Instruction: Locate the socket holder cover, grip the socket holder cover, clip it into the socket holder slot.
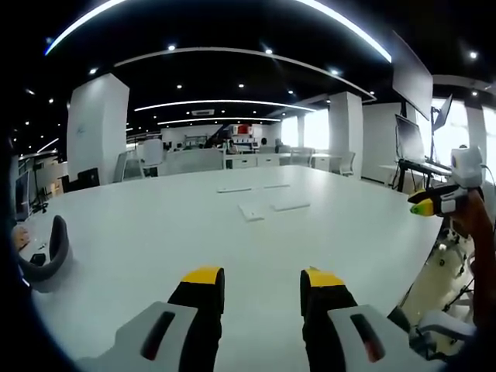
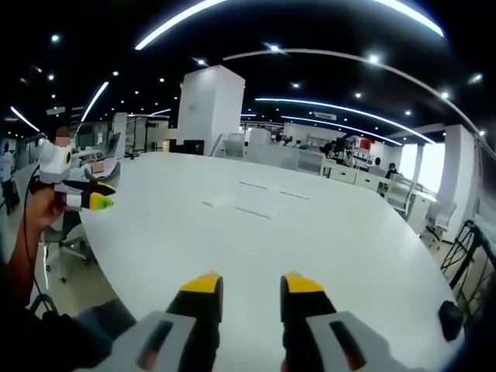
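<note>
Two grippers hovered over a wide white table (image 1: 155,232), jaws apart and holding nothing. Beyond the left gripper (image 1: 262,283), straight ahead and slightly left, several flat white pieces (image 1: 267,200) lay far out on the table, their long axes crosswise. From the right gripper (image 2: 252,288), those pieces (image 2: 252,200) lay ahead too. Which piece was the socket holder cover could not be told; neither gripper looked clearly nearer.

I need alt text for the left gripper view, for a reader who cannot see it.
The left tool, jaws apart and empty, points across a large white table toward small flat white pieces near its middle. The right tool enters from the right edge, held above the table's side, in an open office.
</note>
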